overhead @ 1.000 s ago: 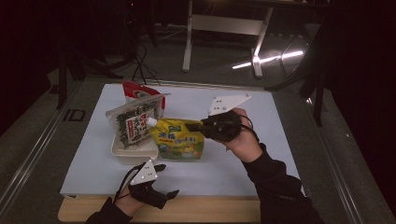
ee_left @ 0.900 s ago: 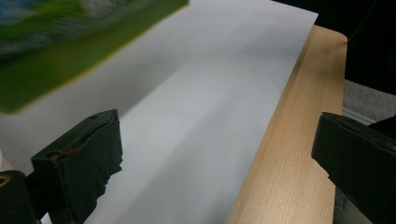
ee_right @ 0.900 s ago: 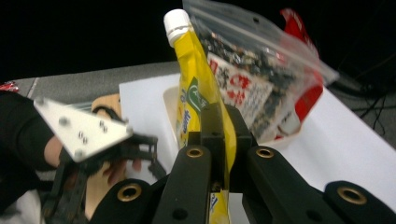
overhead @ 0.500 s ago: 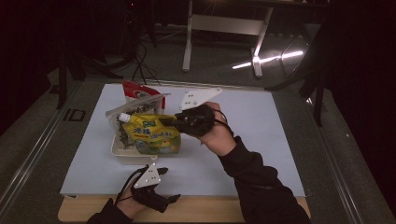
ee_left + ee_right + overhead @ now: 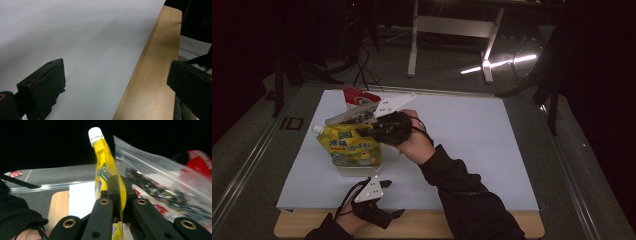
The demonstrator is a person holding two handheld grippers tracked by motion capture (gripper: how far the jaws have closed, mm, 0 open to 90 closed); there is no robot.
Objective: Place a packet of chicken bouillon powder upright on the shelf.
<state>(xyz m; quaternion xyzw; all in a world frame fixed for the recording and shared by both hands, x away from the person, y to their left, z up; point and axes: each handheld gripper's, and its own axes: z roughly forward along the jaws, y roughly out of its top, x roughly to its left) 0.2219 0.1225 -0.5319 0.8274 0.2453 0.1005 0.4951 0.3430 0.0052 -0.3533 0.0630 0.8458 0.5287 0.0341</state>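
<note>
My left gripper (image 5: 379, 212) idles at the table's (image 5: 422, 225) near edge, about 7 o'clock from the tray (image 5: 354, 169), jaws spread wide with nothing between them; its own view looks down on the white mat (image 5: 82, 45) and the wooden lip (image 5: 150, 75).

At 12 o'clock from it, the yellow pouch (image 5: 349, 145) hangs over the tray, white cap (image 5: 317, 129) pointing to 9 o'clock. My right gripper (image 5: 379, 132) is clamped on the pouch's edge; in the right gripper view the jaws pinch the pouch (image 5: 107, 177) with the cap (image 5: 95, 135) up. Just behind, at 12 o'clock, lean a clear bag (image 5: 352, 116) and a red packet (image 5: 357, 97); the clear bag (image 5: 160, 185) is close beside the pouch, perhaps touching.

I judge this the placing step: the pouch is over the tray but not yet set down. Next I should lower it flat and let go only once the tray bears it.

The tray is crowded at its far side, so I should keep toward 6 o'clock. From 1 to 5 o'clock the mat (image 5: 492, 145) lies bare, good for pulling back.
</note>
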